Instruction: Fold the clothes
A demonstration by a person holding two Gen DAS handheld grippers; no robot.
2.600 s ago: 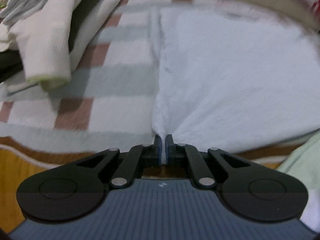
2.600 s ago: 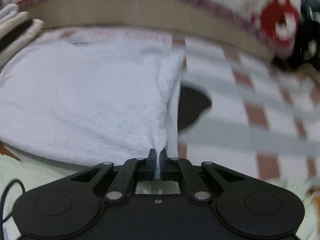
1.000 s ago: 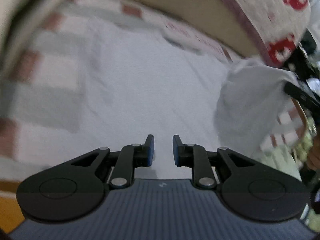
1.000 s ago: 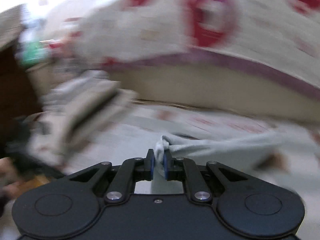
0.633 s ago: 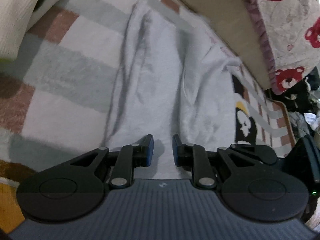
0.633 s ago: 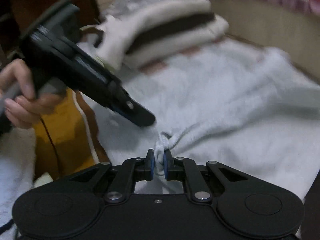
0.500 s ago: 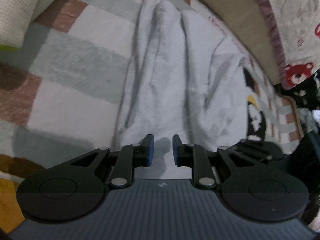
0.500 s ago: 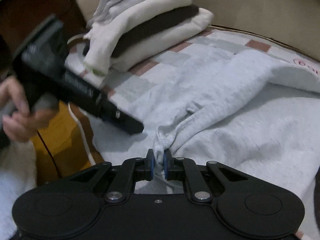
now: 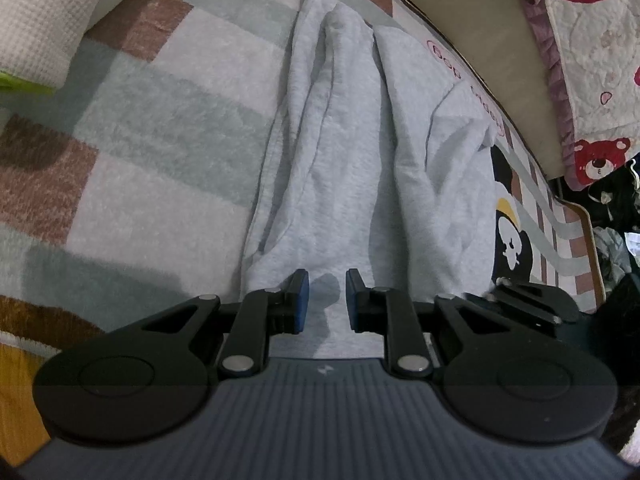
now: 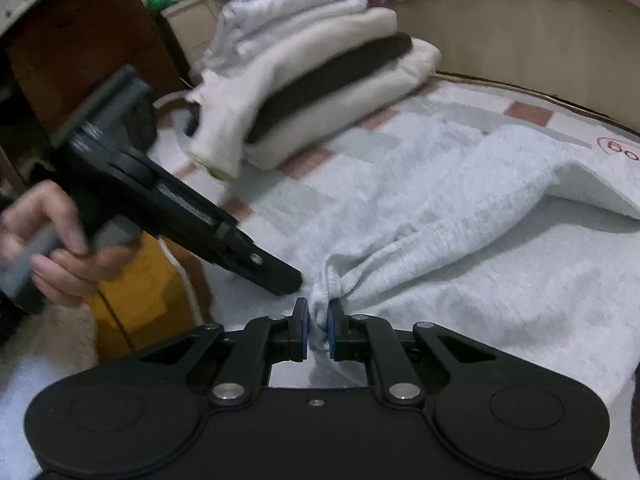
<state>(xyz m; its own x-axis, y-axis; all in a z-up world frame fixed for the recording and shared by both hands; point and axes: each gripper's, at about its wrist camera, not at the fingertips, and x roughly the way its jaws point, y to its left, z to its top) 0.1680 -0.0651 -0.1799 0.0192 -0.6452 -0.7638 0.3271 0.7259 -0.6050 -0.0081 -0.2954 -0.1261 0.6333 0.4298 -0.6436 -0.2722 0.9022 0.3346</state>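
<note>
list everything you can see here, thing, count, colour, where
sweatshirt: one, light grey, lying bunched on the blanket, one bunched end pinched in the right tongs
blanket: one, checked white, grey-green and reddish brown, spread under the sweatshirt
folded clothes pile: one stack, cream, grey and dark brown, on the blanket's far left corner in the right wrist view
bear-print quilt: one, white with red bears and a purple frill, along the far right edge
left tongs: one, black with blue pads, open just over the sweatshirt's near edge
right tongs: one, black with blue pads, shut on the sweatshirt
left hand: one, holding the left tongs' handle
</note>
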